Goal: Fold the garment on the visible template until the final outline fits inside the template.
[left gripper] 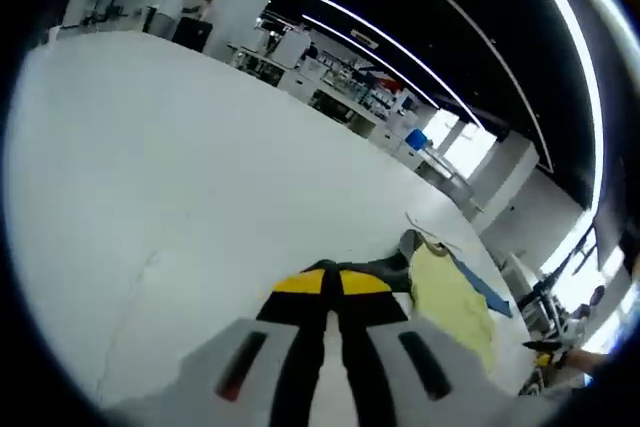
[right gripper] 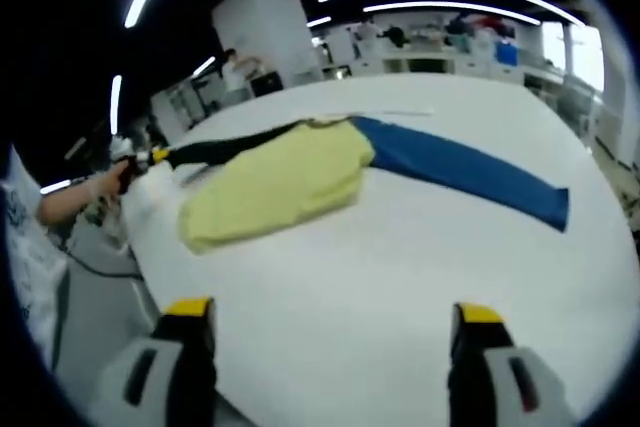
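Right gripper faces the garment across open table; left gripper sits at its far edge.

The pale yellow cloth garment (right gripper: 277, 189) lies on the white table (right gripper: 400, 277), ahead and slightly left of the right gripper (right gripper: 333, 325), whose yellow-tipped jaws stand wide apart and empty. A long blue fabric strip (right gripper: 460, 172) runs from the garment away to the right. The left gripper (left gripper: 332, 282) has its jaws closed together, gripping nothing I can make out, with the garment just beside it on the right.
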A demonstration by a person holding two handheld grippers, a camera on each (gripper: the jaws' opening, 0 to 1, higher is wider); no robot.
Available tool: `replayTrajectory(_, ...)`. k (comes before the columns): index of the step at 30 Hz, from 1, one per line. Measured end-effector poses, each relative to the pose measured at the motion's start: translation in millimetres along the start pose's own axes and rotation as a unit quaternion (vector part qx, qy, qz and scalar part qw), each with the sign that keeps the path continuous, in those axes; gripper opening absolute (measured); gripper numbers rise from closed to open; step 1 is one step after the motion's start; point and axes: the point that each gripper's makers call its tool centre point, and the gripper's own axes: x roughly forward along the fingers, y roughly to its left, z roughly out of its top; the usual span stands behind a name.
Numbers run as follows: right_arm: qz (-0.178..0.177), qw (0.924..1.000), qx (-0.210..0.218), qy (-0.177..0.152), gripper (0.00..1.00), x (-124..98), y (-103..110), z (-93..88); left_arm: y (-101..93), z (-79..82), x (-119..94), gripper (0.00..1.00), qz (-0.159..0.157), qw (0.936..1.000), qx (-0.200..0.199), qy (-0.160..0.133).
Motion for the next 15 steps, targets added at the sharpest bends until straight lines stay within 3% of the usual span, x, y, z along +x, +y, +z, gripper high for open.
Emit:
replayTrajectory(5, -0.001, 1.0, 0.006, -0.004, 0.99, -1, -3, -0.1, 22.9, -6.5, 15, 0.0, 0.035, 0.9986, -0.035, 0.016)
replayTrajectory(12, -0.005, 0.9998, 0.015, 0.009, 0.99, -1, -4, -12.2, 39.9, -10.7, 35, 0.0, 0.072, 0.9953, -0.051, 0.04)
replayTrajectory(15, -0.006, 0.9997, 0.019, 0.011, 0.98, 0, -5, -14.8, 48.2, -7.2, 42, 0.0, 0.085, 0.9943, -0.04, 0.05)
